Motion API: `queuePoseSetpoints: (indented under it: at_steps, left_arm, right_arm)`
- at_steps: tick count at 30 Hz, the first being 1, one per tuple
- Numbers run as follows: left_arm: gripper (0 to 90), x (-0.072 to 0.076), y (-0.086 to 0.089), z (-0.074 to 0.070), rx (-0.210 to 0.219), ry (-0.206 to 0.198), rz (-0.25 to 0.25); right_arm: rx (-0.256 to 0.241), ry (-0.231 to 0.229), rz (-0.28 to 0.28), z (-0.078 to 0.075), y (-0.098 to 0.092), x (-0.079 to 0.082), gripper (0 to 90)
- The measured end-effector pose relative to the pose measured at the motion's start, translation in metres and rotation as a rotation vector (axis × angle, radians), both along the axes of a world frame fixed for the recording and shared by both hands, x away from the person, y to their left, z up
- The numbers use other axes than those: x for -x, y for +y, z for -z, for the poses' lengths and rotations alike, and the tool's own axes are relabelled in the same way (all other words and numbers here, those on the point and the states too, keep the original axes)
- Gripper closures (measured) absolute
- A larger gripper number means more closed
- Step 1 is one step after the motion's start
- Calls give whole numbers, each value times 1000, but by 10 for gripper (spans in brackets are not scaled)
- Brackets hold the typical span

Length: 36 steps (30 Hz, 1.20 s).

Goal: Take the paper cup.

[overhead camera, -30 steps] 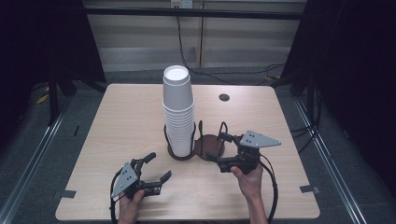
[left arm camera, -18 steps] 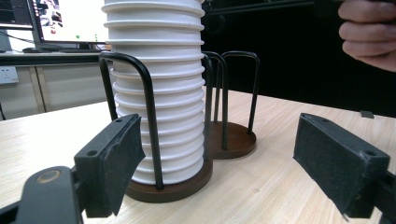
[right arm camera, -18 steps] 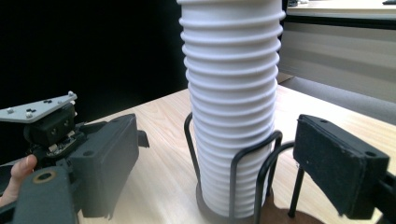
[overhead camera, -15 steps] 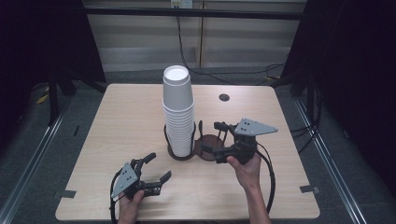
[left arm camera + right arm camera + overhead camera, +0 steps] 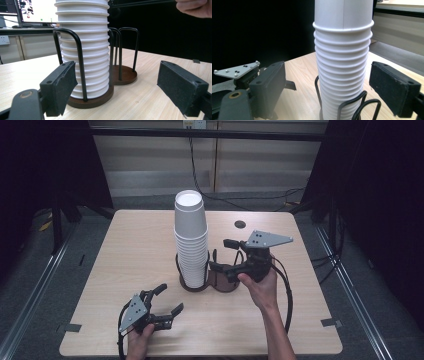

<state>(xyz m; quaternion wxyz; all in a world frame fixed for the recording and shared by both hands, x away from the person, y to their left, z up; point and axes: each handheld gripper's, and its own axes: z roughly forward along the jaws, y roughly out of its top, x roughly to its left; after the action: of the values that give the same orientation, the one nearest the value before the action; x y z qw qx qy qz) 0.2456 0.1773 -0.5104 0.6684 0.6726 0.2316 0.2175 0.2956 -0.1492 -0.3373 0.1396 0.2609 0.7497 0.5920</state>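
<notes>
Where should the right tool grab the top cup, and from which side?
Grip the top cup on its smooth wall above the stacked rims, coming level from the right tool's side. That part stands clear above the wire holder, and the open jaws already straddle the stack.

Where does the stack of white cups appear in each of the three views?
High view: the stack of white cups stands at the table's middle, in the left ring of the wire holder.
Left gripper view: upper left of centre, behind the near tongs.
Right gripper view: centre, rising past the top edge.
Shared landmark: the wire holder's black loops.
</notes>
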Motion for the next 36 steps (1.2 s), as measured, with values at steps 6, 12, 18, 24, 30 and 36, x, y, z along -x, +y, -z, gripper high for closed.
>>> queuePoseSetpoints:
  at_steps: [6, 12, 18, 24, 30, 36]
  left_arm:
    - [156, -1, 1, 0, -15, -15, 3]
    - [156, -1, 1, 0, -9, -9, 3]
    - [156, -1, 1, 0, -15, -16, 4]
    - [156, 0, 0, 0, 0, -1, 1]
    - [155, -1, 1, 0, -11, -12, 9]
    - [153, -1, 1, 0, -10, -12, 6]
  right_arm:
    - [11, -13, -1, -12, 2, -5, 135]
    - [20, -26, -10, -27, 5, -10, 134]
    - [32, -29, -15, -39, 9, -16, 135]
    - [41, -43, -13, -52, 13, -23, 135]
    - [41, -54, -4, -64, 17, -29, 135]
    - [44, -49, -20, -78, 28, -42, 135]
